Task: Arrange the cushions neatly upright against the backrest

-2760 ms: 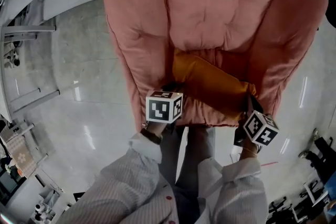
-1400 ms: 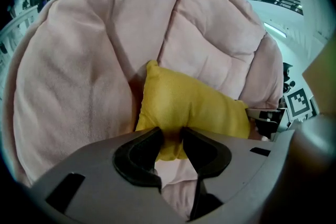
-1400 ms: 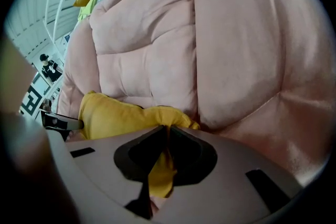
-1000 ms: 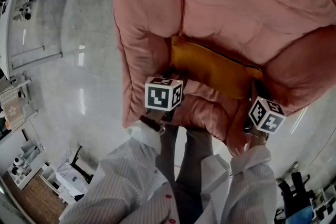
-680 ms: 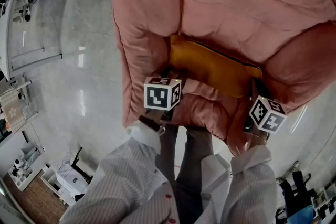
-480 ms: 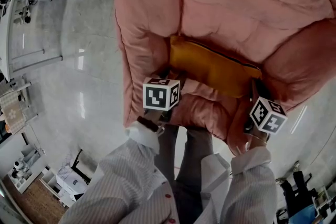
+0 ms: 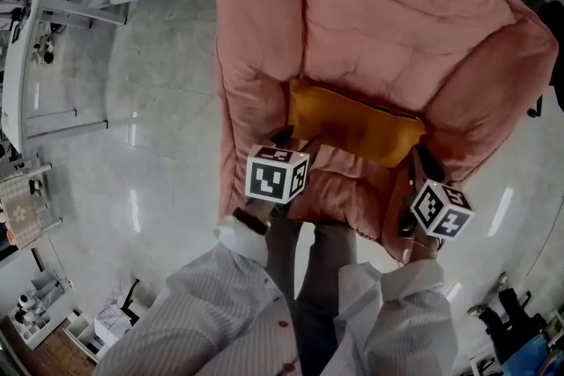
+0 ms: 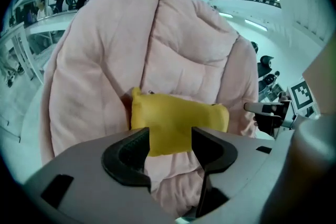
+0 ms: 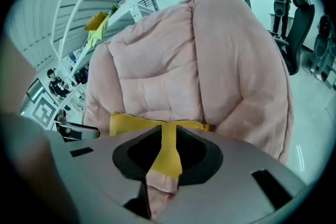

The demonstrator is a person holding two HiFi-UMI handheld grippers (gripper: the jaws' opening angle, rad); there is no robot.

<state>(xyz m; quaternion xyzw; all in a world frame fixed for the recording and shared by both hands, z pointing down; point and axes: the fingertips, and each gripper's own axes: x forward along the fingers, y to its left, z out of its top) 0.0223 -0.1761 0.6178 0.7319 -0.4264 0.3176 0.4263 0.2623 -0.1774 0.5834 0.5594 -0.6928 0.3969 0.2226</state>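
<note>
- Cushion (image 7: 352, 126), mustard-yellow and oblong, lay at the centre of the head view. It stretched across the seat of a pink padded armchair (image 7: 379, 22), its long side against the foot of the backrest and its ends between the two armrests.
- In the left gripper view its broad face was turned toward the camera and leaned on the backrest.
- The left gripper (image 8: 170, 138) hung just below the cushion's left end in the head view. Its jaws had just been opening and stood wide apart with nothing gripped, and the cushion showed beyond the gap.
- The right gripper (image 9: 169, 139) hung near the cushion's right corner. Its jaws had just been opening and left only a narrow slit. They pressed on nothing, and a strip of cushion showed through.
- Pale striped sleeves (image 7: 220, 321) filled the bottom of the head view, and a glossy grey floor (image 7: 150, 145) lay at its left.
</note>
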